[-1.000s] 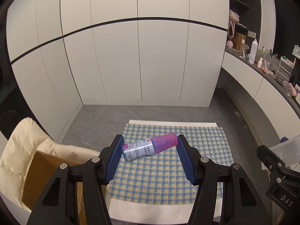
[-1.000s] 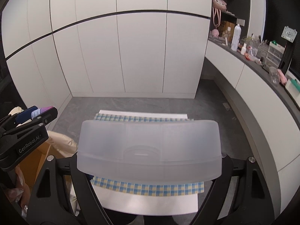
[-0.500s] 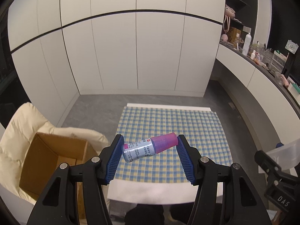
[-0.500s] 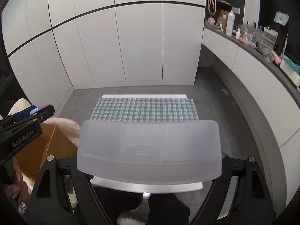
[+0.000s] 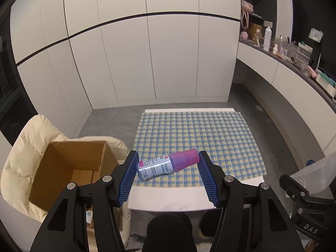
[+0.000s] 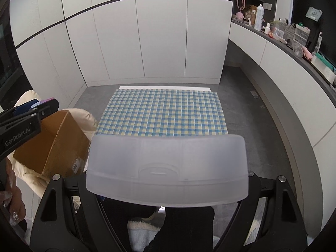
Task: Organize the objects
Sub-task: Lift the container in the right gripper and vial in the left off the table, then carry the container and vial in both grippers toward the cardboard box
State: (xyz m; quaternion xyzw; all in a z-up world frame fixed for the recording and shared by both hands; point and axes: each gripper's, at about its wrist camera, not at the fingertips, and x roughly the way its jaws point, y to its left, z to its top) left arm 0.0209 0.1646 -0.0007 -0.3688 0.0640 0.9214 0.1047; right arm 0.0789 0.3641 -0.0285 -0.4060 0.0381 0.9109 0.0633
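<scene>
A small bottle [image 5: 166,166] with a pink cap and a printed silver label lies crosswise between the blue pads [image 5: 128,174] of my left gripper [image 5: 168,157], which is shut on it, above the near edge of the table. My right gripper [image 6: 167,180] is shut on a translucent plastic box [image 6: 168,163] that hides its fingertips. From the left wrist, that box [image 5: 315,174] shows at the right edge. In the right wrist view the left gripper [image 6: 31,113] reaches in from the left with the pink cap [image 6: 47,100] at its tip.
A blue-and-yellow checked cloth [image 5: 195,134] covers a white table [image 5: 168,199]. An open cardboard box [image 5: 69,163] sits on a cream padded chair [image 5: 27,147] left of the table. White cupboards stand behind, and a cluttered counter [image 5: 294,63] runs along the right. The person's dark legs [image 5: 168,231] are below.
Both grippers have drawn back from the table and sunk a little, so the cloth looks farther off. The cardboard box has come into view on the left. Both grips are unchanged.
</scene>
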